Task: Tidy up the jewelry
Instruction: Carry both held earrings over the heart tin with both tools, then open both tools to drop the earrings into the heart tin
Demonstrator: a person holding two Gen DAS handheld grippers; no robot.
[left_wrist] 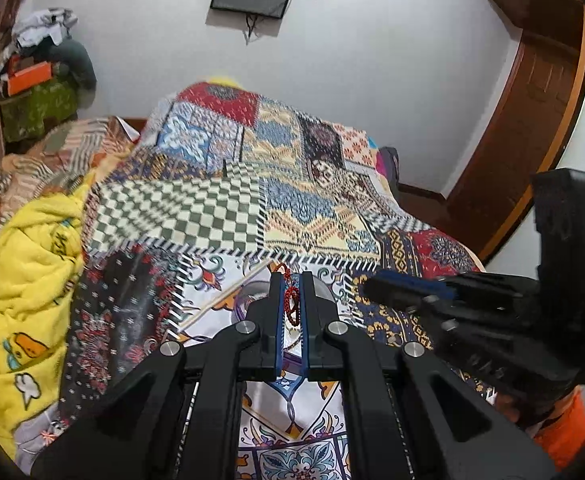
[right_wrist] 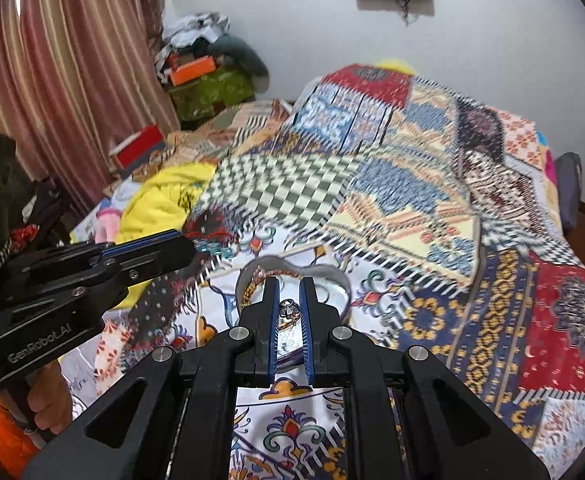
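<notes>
My left gripper (left_wrist: 291, 277) is shut on a string of small red beads (left_wrist: 291, 303), which hangs between its blue pads above the patterned bedspread (left_wrist: 196, 208). The right wrist view shows the same gripper (right_wrist: 190, 246) from the side at the left, with red beads (right_wrist: 201, 235) at its tip. My right gripper (right_wrist: 288, 283) is shut on a small silver piece of jewellery (right_wrist: 288, 309), just above a grey heart-shaped dish (right_wrist: 334, 274). It also enters the left wrist view as the right gripper (left_wrist: 369, 286), close beside the left one. The dish (left_wrist: 252, 291) is mostly hidden there.
A yellow blanket (left_wrist: 32, 264) is bunched on the left of the bed. Clothes and boxes are piled (right_wrist: 200, 68) in the far corner by a striped curtain (right_wrist: 64, 64). A wooden door (left_wrist: 540, 92) stands at the right. A hand with an orange sleeve (right_wrist: 48, 404) holds the left gripper.
</notes>
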